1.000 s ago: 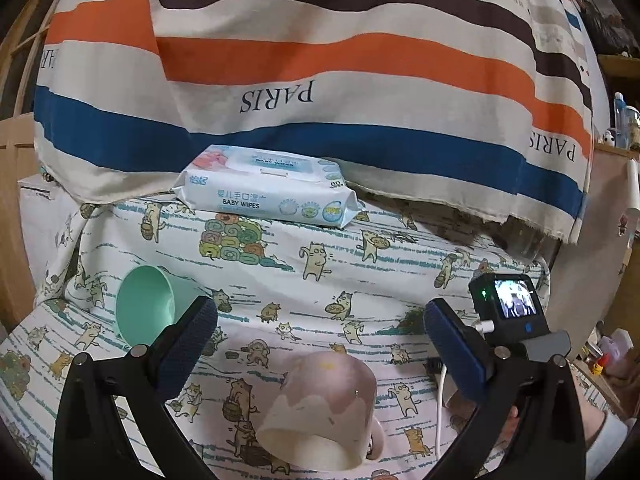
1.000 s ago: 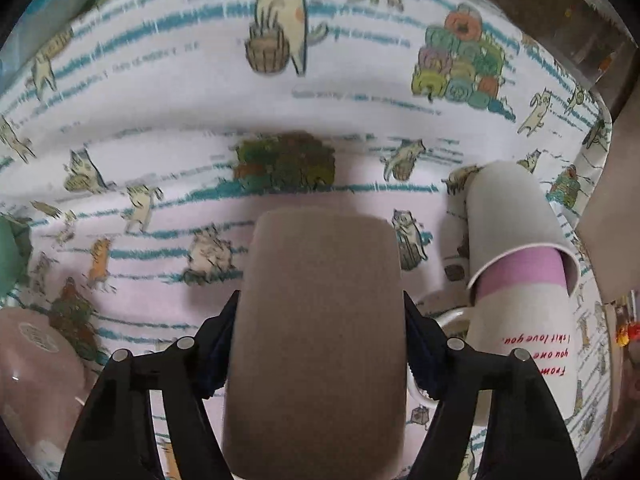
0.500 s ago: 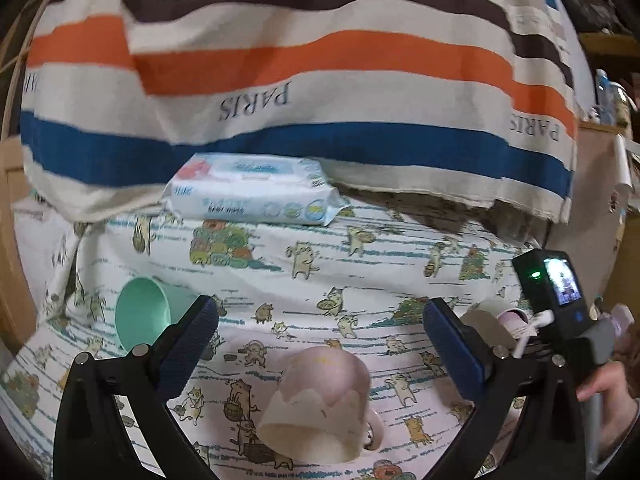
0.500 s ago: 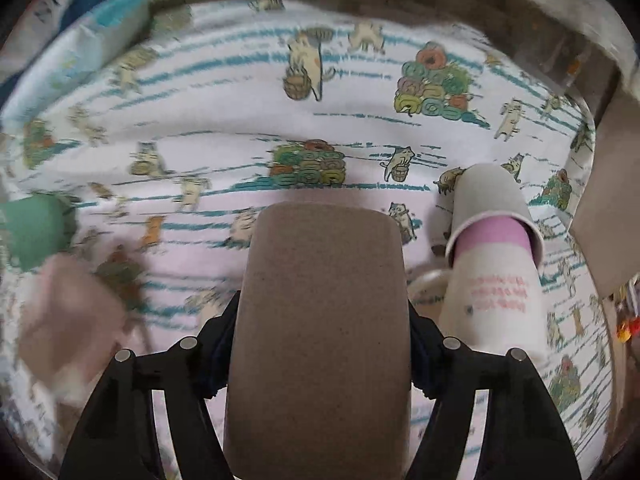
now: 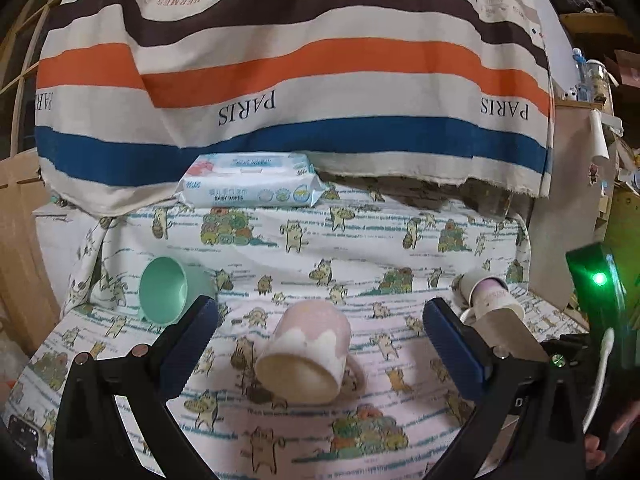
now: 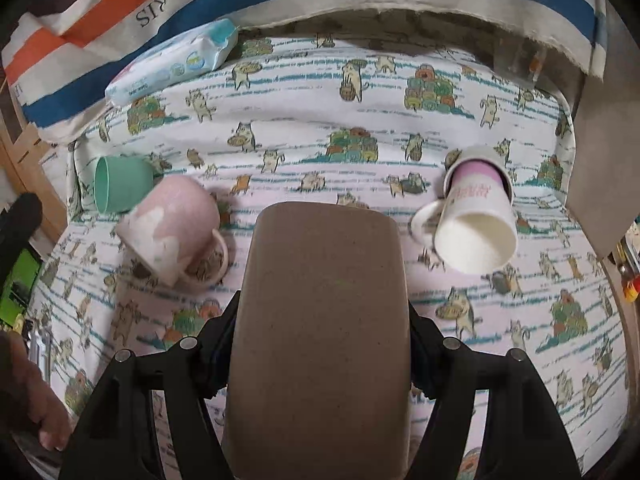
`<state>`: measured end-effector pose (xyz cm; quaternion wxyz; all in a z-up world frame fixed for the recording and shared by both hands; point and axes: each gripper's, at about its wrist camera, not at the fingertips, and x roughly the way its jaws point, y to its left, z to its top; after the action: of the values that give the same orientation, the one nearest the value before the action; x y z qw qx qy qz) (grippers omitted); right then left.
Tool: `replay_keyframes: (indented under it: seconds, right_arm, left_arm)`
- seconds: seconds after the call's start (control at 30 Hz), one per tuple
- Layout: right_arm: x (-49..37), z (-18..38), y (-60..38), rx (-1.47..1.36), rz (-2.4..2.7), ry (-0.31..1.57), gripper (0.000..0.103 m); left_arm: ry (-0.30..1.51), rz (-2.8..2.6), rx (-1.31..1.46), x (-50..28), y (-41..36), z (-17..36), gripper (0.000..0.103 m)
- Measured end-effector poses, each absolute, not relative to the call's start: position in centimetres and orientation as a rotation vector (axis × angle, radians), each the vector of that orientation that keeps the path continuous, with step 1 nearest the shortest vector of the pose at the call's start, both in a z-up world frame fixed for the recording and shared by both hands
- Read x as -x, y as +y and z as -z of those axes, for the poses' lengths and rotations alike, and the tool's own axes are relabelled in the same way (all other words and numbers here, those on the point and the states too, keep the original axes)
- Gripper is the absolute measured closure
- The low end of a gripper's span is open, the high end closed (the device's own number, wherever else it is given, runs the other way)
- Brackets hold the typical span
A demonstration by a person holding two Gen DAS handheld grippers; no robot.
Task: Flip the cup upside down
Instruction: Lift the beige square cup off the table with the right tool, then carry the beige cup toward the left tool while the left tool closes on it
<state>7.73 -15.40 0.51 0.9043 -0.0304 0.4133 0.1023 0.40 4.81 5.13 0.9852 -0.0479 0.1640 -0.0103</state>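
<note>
Right gripper (image 6: 320, 364) clamps brown cup (image 6: 320, 320); left gripper (image 5: 320, 344) spread.

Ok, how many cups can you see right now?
4: brown cup clamped in the right gripper; green cup, pink mug and white mug lying on the cloth.

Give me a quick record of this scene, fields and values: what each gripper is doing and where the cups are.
left gripper: open, empty, over the pink mug
right gripper: shut on brown cup
pink mug: on its side on the cat-print cloth, mouth toward the left camera
green cup: on its side, left of the pink mug
white mug: on its side, at the right
wipes pack: at the back edge
</note>
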Motion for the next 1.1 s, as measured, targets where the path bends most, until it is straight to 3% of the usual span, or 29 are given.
replay_keyframes:
  seconds: [0.4, 0.47, 0.5, 0.87, 0.97, 1.1]
  right_arm:
    - [-8.0, 3.6, -14.9, 0.103, -0.165, 0.916, 0.032]
    - [-7.7, 3.3, -14.8, 0.12, -0.16, 0.898, 0.025]
    - [-7.5, 3.0, -14.8, 0.119, -0.161, 0.883, 0.015]
    - [-4.1, -2.9, -18.8, 0.025, -0.243, 0.618, 0.012]
    - [-3.1, -3.8, -20.9, 0.013, -0.196, 0.509, 0.0]
    - [-1.4, -4.1, -24.2, -0.015, -0.212, 0.352, 0.0]
  left_arm:
    - [0.395, -0.032, 0.066, 0.5, 3.6, -5.3, 0.001]
    - [0.399, -0.035, 0.065, 0.5, 3.4, -5.5, 0.001]
    - [0.402, -0.032, 0.065, 0.5, 3.3, -5.6, 0.001]
    - [0.398, -0.035, 0.076, 1.1, 2.1, -7.4, 0.001]
    - [0.391, -0.031, 0.067, 1.4, 1.2, -7.8, 0.001]
    - [0.379, -0.002, 0.055, 1.9, -0.2, -7.9, 0.001]
